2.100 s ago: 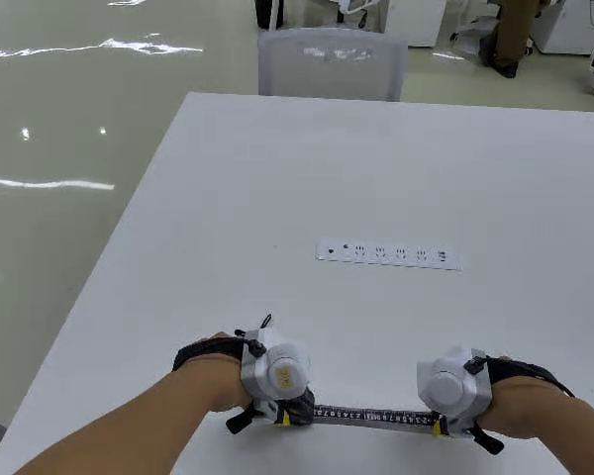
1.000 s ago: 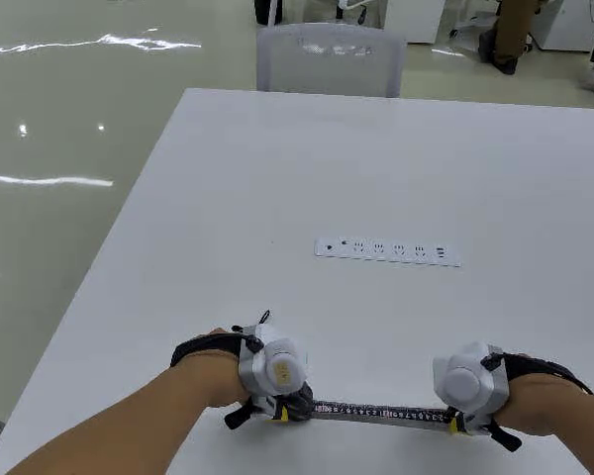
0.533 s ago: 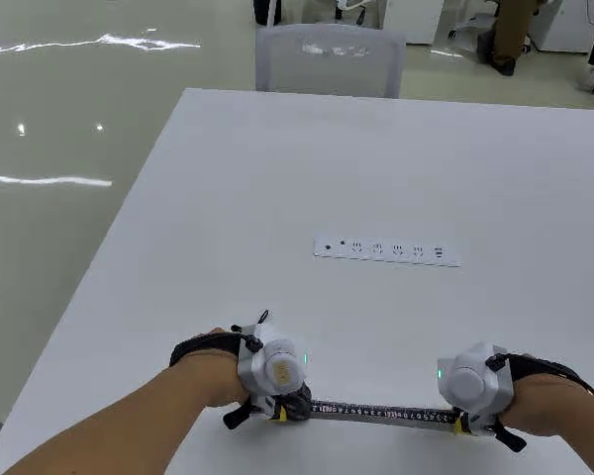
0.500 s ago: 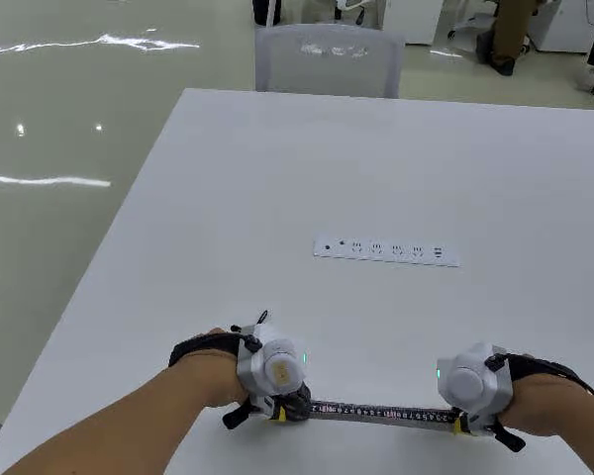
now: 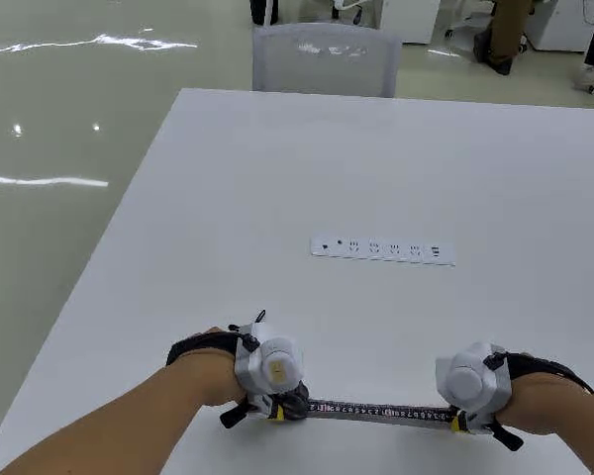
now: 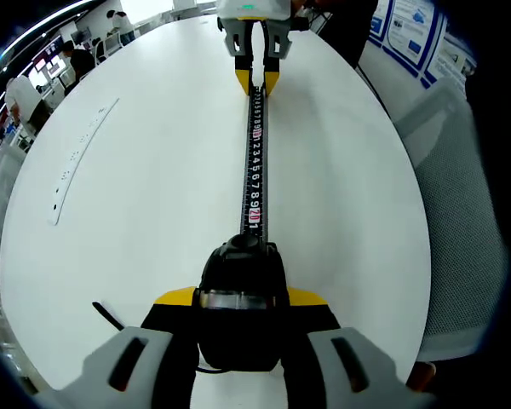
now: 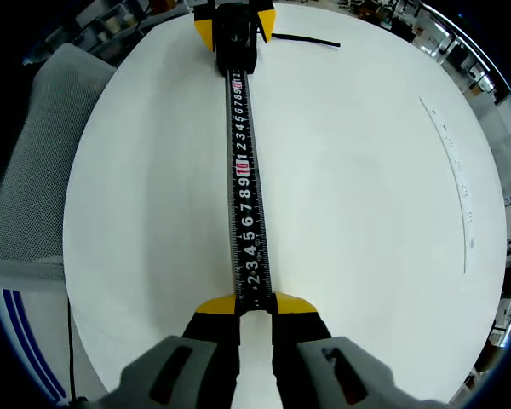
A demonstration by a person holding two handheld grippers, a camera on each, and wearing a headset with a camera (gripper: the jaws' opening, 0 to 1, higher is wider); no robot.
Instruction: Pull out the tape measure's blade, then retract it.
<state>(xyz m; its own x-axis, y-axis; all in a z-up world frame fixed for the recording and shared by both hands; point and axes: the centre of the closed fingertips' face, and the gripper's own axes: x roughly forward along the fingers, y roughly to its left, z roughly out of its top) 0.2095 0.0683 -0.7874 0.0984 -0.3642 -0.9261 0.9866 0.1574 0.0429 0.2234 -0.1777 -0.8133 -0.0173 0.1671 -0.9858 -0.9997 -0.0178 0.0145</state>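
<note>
The black tape measure case (image 6: 241,285) sits between the yellow-tipped fingers of my left gripper (image 6: 241,300), which is shut on it. Its dark numbered blade (image 6: 255,166) runs straight out across the white table to my right gripper (image 6: 257,78). In the right gripper view the blade (image 7: 241,187) ends at the right gripper (image 7: 254,304), shut on the blade's tip, with the case (image 7: 235,34) at the far end. In the head view the case (image 5: 293,404) and blade (image 5: 376,411) lie along the table's near edge, between the left gripper (image 5: 273,408) and the right gripper (image 5: 457,420).
A white power strip (image 5: 382,249) lies flat mid-table, beyond the grippers. A grey chair (image 5: 325,59) stands at the table's far edge. The table's left edge (image 5: 99,267) drops to a glossy floor. A thin black cord (image 7: 305,39) lies by the case.
The right gripper has moved a little further right since two seconds ago, so more blade shows. Over the last half second both grippers hold still; the view has shifted slightly.
</note>
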